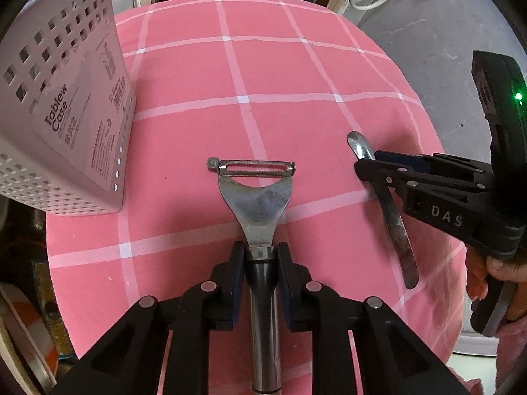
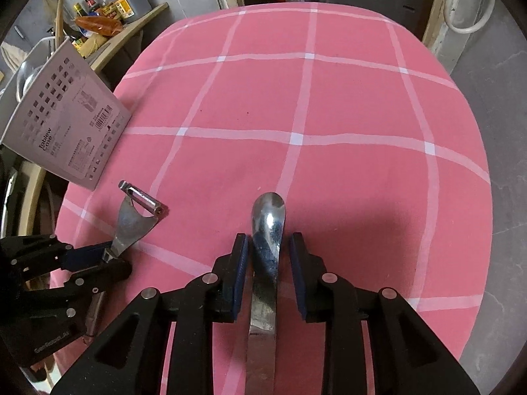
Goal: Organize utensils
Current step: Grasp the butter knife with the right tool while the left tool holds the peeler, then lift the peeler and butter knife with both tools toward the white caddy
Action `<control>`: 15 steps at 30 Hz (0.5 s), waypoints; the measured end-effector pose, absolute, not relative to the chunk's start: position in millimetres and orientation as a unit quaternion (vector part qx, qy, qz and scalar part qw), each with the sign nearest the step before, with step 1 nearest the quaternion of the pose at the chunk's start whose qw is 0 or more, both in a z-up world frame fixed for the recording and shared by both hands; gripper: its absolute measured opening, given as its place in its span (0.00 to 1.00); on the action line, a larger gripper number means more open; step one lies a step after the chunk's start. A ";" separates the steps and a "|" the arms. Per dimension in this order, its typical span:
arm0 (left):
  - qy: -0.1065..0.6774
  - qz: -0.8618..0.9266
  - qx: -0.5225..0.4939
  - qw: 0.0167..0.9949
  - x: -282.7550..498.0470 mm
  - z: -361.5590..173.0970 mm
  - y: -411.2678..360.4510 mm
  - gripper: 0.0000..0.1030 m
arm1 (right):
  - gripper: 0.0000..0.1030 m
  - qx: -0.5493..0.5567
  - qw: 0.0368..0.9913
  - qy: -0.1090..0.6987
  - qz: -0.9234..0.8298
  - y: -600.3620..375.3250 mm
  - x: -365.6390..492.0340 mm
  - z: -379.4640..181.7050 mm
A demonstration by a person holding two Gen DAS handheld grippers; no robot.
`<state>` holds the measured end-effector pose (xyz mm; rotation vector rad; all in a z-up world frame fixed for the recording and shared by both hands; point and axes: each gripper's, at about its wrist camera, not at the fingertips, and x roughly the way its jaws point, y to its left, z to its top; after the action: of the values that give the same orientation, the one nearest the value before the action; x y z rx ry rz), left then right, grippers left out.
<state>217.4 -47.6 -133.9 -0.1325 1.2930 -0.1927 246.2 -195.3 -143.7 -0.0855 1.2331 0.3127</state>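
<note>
A steel Y-shaped peeler point(image 1: 255, 197) lies on the pink checked tablecloth point(image 1: 280, 72). My left gripper point(image 1: 261, 256) is shut on its neck, both pads touching. It also shows in the right wrist view point(image 2: 131, 220). A steel spoon point(image 2: 266, 230) lies on the cloth with its bowl pointing away. My right gripper point(image 2: 268, 247) straddles its neck with the jaws partly open; a gap shows on the right side. From the left wrist view the spoon point(image 1: 393, 217) passes under the right gripper point(image 1: 369, 161).
A white perforated utensil case point(image 1: 62, 115) with a label stands at the left edge of the table, also in the right wrist view point(image 2: 66, 121). Behind it is a shelf with bottles point(image 2: 112, 3). Grey floor point(image 1: 444, 42) lies beyond the table's right edge.
</note>
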 end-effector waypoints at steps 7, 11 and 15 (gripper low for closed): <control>0.589 -0.113 -0.099 0.794 208.7 -131.9 -39.0 0.17 | 0.13 0.059 0.813 0.559 0.151 -216.6 232.5 -144.5; 0.562 -0.144 -0.109 0.807 184.7 -124.6 -37.7 0.17 | 0.13 0.103 0.827 0.529 0.160 -234.8 203.3 -135.1; 0.527 -0.167 -0.124 0.824 160.7 -112.9 -35.3 0.17 | 0.13 0.122 0.844 0.498 0.157 -248.4 177.5 -127.8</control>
<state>160.7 -35.3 -112.9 -0.2647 1.1212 -0.3555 177.5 -248.4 -127.8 0.2583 1.0513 0.3313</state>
